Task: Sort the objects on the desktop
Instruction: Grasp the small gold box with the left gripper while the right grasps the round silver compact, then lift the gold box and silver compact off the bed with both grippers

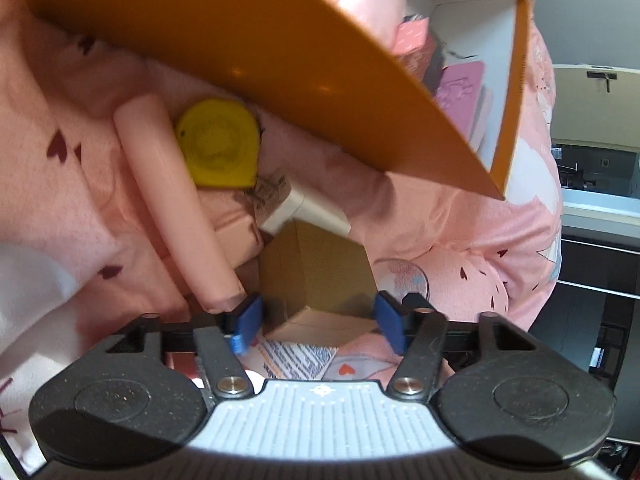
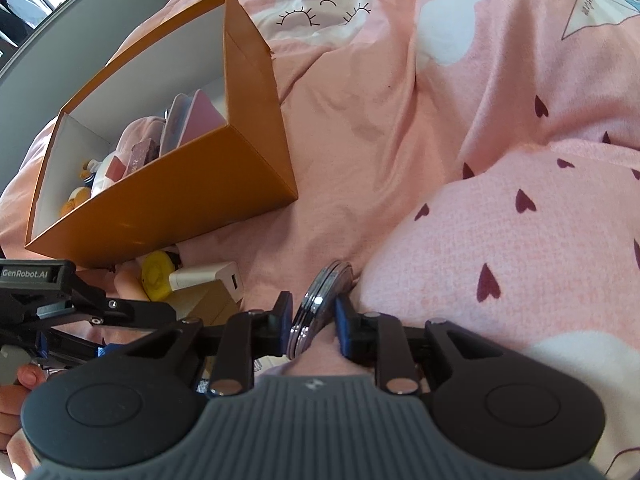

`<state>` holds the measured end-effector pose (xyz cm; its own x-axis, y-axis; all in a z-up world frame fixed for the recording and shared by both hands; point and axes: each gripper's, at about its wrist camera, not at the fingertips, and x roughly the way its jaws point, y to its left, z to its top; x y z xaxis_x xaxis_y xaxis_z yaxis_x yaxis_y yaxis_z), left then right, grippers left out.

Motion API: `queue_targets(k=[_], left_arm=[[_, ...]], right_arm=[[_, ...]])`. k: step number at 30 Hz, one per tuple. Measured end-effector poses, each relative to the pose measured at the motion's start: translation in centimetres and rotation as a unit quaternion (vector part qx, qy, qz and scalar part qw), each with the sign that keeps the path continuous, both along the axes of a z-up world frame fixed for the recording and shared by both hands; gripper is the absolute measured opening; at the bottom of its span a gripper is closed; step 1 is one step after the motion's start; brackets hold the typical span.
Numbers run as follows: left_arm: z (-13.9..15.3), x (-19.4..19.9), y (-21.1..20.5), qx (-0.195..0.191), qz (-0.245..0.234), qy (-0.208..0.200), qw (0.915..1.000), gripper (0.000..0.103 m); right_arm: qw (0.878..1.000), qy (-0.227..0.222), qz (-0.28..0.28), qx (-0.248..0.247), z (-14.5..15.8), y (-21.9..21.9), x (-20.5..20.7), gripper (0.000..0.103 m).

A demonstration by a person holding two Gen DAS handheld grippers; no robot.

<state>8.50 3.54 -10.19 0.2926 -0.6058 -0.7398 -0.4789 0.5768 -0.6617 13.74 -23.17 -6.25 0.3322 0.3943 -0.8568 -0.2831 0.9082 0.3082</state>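
**Brown carton between the left tongs, round mirror in the right tongs, beside the orange box**

A small brown cardboard carton (image 1: 316, 268) is seen lying on the pink heart-printed bedsheet (image 2: 500, 240), just in front of the orange cardboard box (image 2: 168, 204). The carton is plain, box-shaped and tilted, with one corner edge turned toward the left tongs (image 1: 318, 320). Those blue-padded tongs stand fairly wide on either side of the carton; whether the pads press on it cannot be told.

A flat round compact mirror with a silver rim (image 2: 320, 304) is gripped on edge in the narrowly set right tongs (image 2: 314, 322), its disc upright, to the right of the orange box.

The orange box is open-topped with white inner walls. Inside it are seen a purple flat case (image 1: 464, 96), pink and maroon packets and small yellow items.

Close against the front wall of the orange box lie a yellow round tape measure (image 1: 218, 142), a white rectangular charger block (image 2: 208, 278) and a long pale-pink cylinder (image 1: 176, 204). The cylinder's long axis runs from the orange box down toward the left tongs.
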Motion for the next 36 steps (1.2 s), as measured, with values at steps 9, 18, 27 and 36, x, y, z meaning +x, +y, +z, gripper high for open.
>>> queue_targets(k=[9, 18, 27, 36], left_arm=[[0.5, 0.7, -0.5, 0.005, -0.017, -0.026, 0.9995, 0.058], [5.5, 0.3, -2.9, 0.166, -0.146, -0.137, 0.9655, 0.061], [8.5, -2.5, -9.6, 0.355, -0.366, -0.259, 0.8202, 0.063], [7.3, -4.6, -13.5, 0.409, -0.473, -0.295, 0.7225, 0.064]], right_arm=[[1.000, -0.018, 0.012, 0.011, 0.5, 0.8, -0.1, 0.019], [1.000, -0.015, 0.015, 0.007, 0.2, 1.0, 0.0, 0.019], [1.000, -0.017, 0.015, 0.009, 0.1, 0.8, -0.2, 0.020], [1.000, -0.017, 0.015, 0.011, 0.1, 0.7, -0.2, 0.020]])
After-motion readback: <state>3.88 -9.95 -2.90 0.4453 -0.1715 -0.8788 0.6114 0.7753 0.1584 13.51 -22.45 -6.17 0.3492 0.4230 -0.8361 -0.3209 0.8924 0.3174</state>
